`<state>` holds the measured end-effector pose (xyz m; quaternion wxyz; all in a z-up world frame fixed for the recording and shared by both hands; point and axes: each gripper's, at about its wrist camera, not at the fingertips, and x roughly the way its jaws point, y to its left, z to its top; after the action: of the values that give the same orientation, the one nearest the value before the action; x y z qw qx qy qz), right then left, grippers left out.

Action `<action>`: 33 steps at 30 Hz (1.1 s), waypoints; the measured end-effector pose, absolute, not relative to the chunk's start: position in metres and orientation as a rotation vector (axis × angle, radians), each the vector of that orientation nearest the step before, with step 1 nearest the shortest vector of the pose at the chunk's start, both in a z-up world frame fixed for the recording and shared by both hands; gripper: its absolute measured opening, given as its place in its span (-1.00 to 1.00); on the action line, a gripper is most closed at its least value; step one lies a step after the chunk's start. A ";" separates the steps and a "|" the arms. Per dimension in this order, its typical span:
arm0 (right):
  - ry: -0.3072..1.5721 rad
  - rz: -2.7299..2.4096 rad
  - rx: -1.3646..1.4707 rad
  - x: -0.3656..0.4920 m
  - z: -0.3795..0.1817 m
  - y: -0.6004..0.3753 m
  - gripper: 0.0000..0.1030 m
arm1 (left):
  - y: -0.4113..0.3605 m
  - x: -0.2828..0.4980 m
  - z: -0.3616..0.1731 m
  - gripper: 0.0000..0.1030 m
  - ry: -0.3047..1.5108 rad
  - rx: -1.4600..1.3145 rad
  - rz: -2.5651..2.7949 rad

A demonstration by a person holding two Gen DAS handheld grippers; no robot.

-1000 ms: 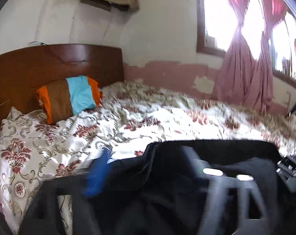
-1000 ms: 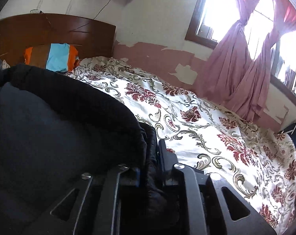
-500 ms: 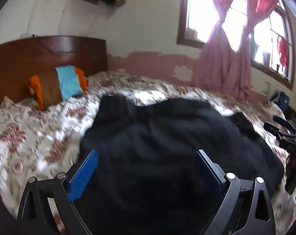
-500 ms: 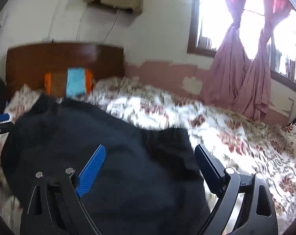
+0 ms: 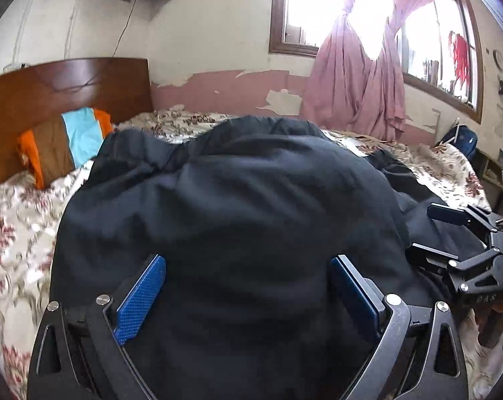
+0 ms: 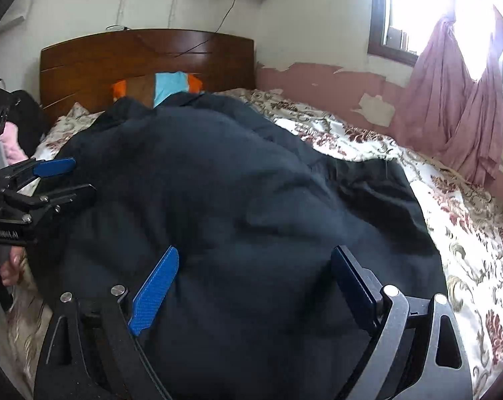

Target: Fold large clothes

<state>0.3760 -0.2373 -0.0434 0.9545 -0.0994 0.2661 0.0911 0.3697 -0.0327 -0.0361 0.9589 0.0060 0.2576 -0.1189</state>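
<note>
Looking along my left tool (image 5: pixel 248 295), I count one dark garment (image 5: pixel 231 206), one bed (image 5: pixel 14 233) with a floral cover, one striped pillow (image 5: pixel 63 145) against one wooden headboard (image 5: pixel 68 90), and two pink curtains (image 5: pixel 358 90) knotted at the window. The left tool's two blue pads (image 5: pixel 141 300) stand wide apart, having just been opening, and nothing is pinched between them; the garment is spread on the bed just ahead of and beneath the tips, reaching up toward the pillow. My right tool (image 5: pixel 431 233) shows at the right edge, over the garment's side.

From my right tool (image 6: pixel 254 286), the same single garment (image 6: pixel 238 200) covers the near part of the bed (image 6: pixel 468 220), the pillow (image 6: pixel 158 88) peeking over its far edge. This tool's pads (image 6: pixel 154 291) also sit well apart after just opening, with cloth below them but not clamped. My left tool (image 6: pixel 68 180) shows at the left, its two fingers spread over the garment's edge, my hand (image 6: pixel 8 263) gripping its handle.
</note>
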 end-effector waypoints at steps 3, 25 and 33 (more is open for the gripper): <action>0.522 0.152 -0.275 0.401 -0.036 -0.225 0.73 | -0.036 0.388 -0.032 1.00 0.504 0.001 -0.238; 0.680 0.054 -0.008 0.552 -0.077 -0.313 0.73 | 0.011 0.530 -0.042 1.00 0.683 -0.240 -0.122; 0.736 0.147 0.136 0.576 -0.108 -0.324 0.78 | 0.009 0.551 -0.050 1.00 0.723 -0.250 -0.106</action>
<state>0.5756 -0.3238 -0.1083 0.9282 0.0665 0.3590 0.0719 0.5507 0.0092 -0.0498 0.9263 -0.1220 0.3528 -0.0516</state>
